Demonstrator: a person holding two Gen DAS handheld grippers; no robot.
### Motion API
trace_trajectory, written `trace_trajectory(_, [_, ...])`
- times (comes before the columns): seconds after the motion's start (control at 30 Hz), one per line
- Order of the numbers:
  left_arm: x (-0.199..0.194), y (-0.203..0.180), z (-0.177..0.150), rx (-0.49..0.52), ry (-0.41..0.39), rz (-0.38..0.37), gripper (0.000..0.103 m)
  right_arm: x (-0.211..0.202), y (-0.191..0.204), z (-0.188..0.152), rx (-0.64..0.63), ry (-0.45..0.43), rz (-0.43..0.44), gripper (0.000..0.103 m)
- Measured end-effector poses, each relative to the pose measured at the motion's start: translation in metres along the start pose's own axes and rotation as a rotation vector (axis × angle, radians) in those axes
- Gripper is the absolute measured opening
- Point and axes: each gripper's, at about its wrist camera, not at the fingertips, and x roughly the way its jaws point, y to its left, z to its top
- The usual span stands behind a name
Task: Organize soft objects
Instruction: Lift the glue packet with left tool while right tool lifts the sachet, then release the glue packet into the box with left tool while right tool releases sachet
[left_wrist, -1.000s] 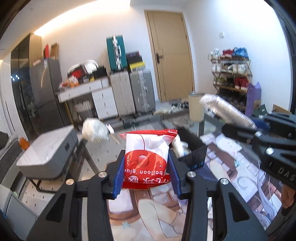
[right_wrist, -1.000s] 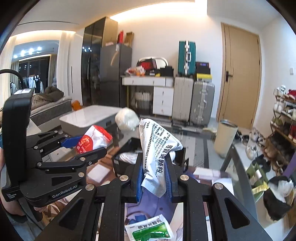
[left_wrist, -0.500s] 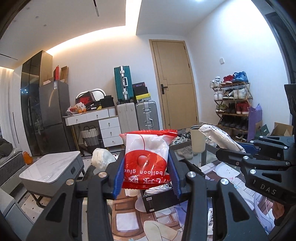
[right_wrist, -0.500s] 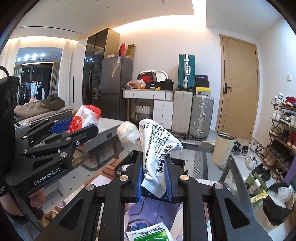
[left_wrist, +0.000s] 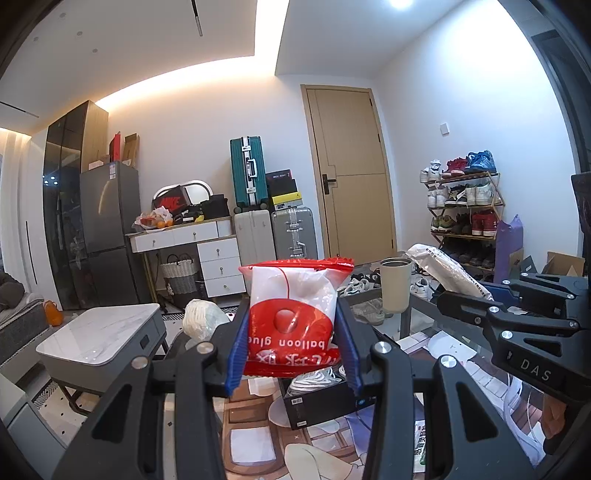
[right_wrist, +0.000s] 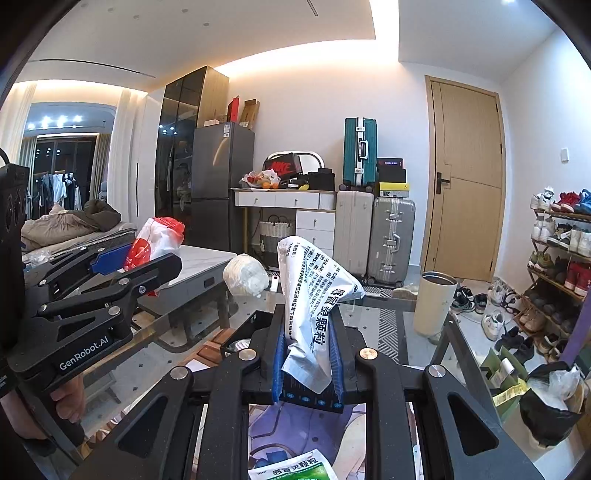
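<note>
Left gripper (left_wrist: 291, 352) fingers clamp a red packet (left_wrist: 291, 317), right gripper (right_wrist: 308, 365) fingers a white sachet (right_wrist: 314, 306), both raised above the bench (right_wrist: 373, 306). Slack film may slip free before reaching the black box (left_wrist: 321, 402).

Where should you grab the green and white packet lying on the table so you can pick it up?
Probably by its near short edge, coming from above. The green and white packet lies flat on the table, so only a thin edge can fit between a tool's fingers. Both tools are full now: left tool holds the red pouch, right tool the white sachet.
</note>
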Motion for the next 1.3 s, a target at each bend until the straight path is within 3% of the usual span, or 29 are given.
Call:
trace_trajectory(0.3, [0.015, 0.002, -0.002, -0.031, 0.029, -0.016, 0.043, 0.015, -0.003, 0.004, 0.018, 0.024, -0.007, 0.02])
trace_trajectory(0.4, [0.024, 0.01, -0.002, -0.084, 0.043, -0.06, 0.043, 0.023, -0.002, 0.01, 0.019, 0.019, -0.015, 0.02])
trace_trajectory(0.93, [0.077, 0.009, 0.006, -0.124, 0.022, -0.066, 0.043, 0.107, -0.005, 0.019, 0.072, 0.047, -0.04, 0.02])
trace_trajectory(1.3, [0.126, 0.015, -0.002, -0.173, 0.104, -0.051, 0.043, 0.149, -0.021, 0.022, 0.114, 0.109, -0.039, 0.02])
